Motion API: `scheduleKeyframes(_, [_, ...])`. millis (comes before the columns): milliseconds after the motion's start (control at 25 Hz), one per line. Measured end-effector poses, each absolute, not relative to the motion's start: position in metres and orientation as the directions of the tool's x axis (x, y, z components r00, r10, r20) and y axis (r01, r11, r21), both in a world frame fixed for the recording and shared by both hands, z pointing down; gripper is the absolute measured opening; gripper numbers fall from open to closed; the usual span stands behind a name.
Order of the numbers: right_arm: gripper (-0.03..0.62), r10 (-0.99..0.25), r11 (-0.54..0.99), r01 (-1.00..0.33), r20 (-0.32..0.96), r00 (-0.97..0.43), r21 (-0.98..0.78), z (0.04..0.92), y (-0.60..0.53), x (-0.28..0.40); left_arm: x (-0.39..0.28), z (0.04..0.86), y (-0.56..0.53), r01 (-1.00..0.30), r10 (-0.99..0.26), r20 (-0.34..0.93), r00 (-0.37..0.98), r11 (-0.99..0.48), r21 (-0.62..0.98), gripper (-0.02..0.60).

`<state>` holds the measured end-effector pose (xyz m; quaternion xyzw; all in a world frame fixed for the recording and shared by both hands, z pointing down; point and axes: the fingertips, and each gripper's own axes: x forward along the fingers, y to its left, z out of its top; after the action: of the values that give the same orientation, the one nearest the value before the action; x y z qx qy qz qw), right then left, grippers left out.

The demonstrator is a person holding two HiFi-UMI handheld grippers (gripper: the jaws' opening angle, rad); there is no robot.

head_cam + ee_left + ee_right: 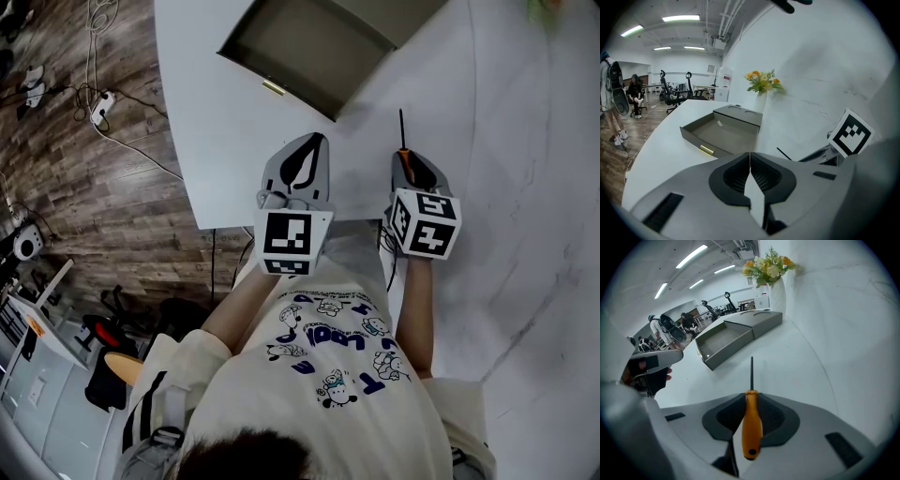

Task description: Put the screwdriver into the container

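The screwdriver [751,425] has an orange handle and a thin black shaft, which points toward the container. My right gripper [751,394] is shut on the handle; in the head view the right gripper [406,157] sits over the white table with the screwdriver [401,129] sticking out ahead of it. The container [314,47] is a shallow grey open tray at the table's far side; the container [723,342] lies ahead and to the left of the tool. My left gripper [750,155] is shut with nothing in it, and the left gripper [312,145] rests beside the right one.
A white vase of yellow and orange flowers [762,83] stands behind the container by the wall. The table's left edge [178,150] drops to a wooden floor with cables. Office chairs and people are far off in the room.
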<state>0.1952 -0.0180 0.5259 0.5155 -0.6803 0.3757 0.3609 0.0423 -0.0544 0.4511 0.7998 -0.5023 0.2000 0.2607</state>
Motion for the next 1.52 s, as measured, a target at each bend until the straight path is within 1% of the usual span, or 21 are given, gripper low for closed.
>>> scheduleKeyframes(720, [0.095,-0.508,0.198,-0.972,0.835,-0.212,-0.127,0.487,-0.042,0.182,0.039,0.414,-0.067,-0.906,-0.748,0.512,0.423,-0.356,0.230,0.018])
scheduleKeyframes(1120, [0.095,-0.540,0.259,-0.959,0.806,-0.243,-0.115,0.461,-0.061,0.162,0.026,0.390,-0.078,-0.920,-0.795,0.465,0.391,-0.317,0.231,0.018])
scheduleKeyframes(1520, [0.095,-0.562,0.348,-0.932,0.773,-0.294,-0.102,0.434,-0.088,0.136,0.005,0.368,-0.086,-0.940,-0.844,0.426,0.325,-0.240,0.241,0.018])
